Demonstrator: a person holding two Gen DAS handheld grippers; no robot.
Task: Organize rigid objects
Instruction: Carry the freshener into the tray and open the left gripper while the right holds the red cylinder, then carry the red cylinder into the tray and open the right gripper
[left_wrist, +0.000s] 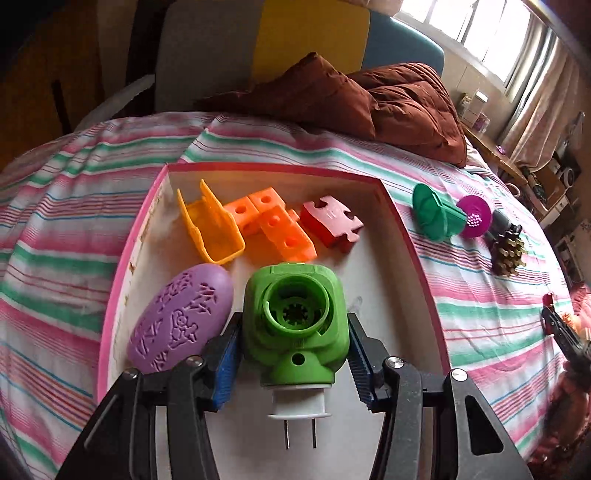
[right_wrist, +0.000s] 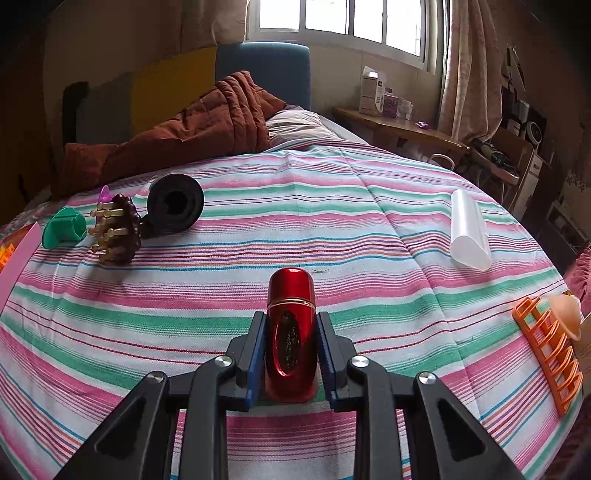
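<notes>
While our left hand-held gripper (left_wrist: 295, 354) clasps a green plug-in device (left_wrist: 295, 321) over the pink-rimmed box (left_wrist: 406, 229), sorting proceeds on the striped bed (right_wrist: 332, 229).
Inside the box we see a purple oval (left_wrist: 181, 317), a yellow scoop (left_wrist: 210, 225), orange blocks (left_wrist: 273, 221) and a red puzzle piece (left_wrist: 330, 223). Our right hand-held gripper (right_wrist: 291, 350) is clenched on a red cylinder (right_wrist: 291, 332) above the bedspread.

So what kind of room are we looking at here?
Most likely a bedroom: the work surface is a bed with a striped sheet, a rumpled brown quilt lies at its head, and a curtained window stands beyond a cluttered wooden side table.
</notes>
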